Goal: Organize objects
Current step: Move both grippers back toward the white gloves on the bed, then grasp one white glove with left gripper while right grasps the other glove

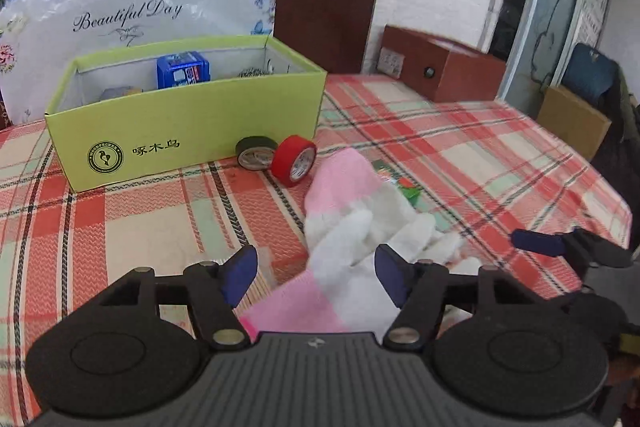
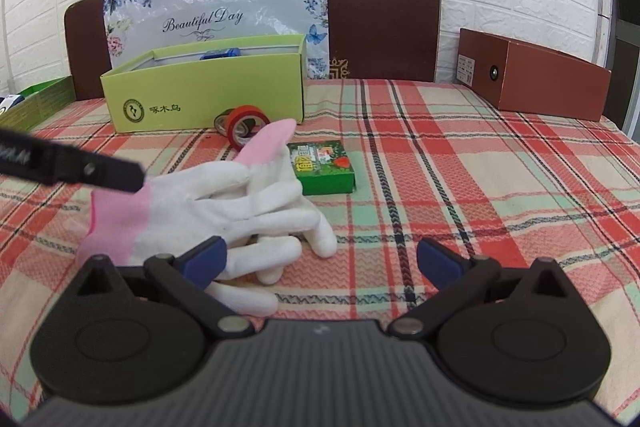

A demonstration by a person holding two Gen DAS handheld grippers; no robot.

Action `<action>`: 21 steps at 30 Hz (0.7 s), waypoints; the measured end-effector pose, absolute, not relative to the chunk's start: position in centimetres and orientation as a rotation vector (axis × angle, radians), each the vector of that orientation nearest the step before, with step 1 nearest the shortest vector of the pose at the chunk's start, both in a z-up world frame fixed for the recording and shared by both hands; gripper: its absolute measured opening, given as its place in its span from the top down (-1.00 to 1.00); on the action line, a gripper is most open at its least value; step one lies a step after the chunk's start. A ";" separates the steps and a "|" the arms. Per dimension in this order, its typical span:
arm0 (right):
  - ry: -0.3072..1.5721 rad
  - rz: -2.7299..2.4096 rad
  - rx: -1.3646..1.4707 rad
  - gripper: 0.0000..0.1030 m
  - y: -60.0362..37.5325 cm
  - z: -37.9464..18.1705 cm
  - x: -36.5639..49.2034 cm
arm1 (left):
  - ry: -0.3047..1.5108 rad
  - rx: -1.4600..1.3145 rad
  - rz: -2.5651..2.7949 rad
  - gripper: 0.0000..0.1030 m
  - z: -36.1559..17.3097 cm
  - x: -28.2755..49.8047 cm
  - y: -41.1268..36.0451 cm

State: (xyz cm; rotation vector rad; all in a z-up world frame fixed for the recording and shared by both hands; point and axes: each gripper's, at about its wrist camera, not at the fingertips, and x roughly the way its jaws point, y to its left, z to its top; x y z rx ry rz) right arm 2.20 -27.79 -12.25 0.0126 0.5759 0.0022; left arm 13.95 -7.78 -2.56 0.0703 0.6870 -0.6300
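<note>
Two white gloves with pink cuffs (image 2: 224, 203) lie crossed on the plaid cloth. In the left wrist view my left gripper (image 1: 316, 271) is open, low over the cloth, with the near glove's cuff (image 1: 304, 303) lying loose between its blue pads. My right gripper (image 2: 324, 259) is open over the glove fingertips, its left pad beside them, holding nothing. A small green packet (image 2: 324, 167) lies just behind the gloves. A red tape roll (image 1: 294, 165) and a black tape roll (image 1: 256, 153) stand on edge against the lime-green open box (image 1: 180, 131).
The lime box holds a blue carton (image 1: 184, 69) and other small items. A brown box (image 2: 548, 79) sits at the back right, a floral bag (image 2: 216, 7) and dark headboard behind. Another green box (image 2: 40, 103) is at the far left.
</note>
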 end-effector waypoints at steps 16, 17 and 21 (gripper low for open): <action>0.569 0.039 0.072 -1.00 -28.3 -11.9 3.7 | 0.727 0.089 -0.581 1.00 -2.4 5.6 0.1; 0.570 0.050 0.061 -1.00 -27.9 -11.8 4.2 | 0.730 0.076 -0.555 1.00 -2.5 5.6 0.9; 0.575 0.081 0.014 -1.00 -26.0 -11.8 6.1 | 0.723 0.023 -0.523 0.10 -3.0 5.7 2.2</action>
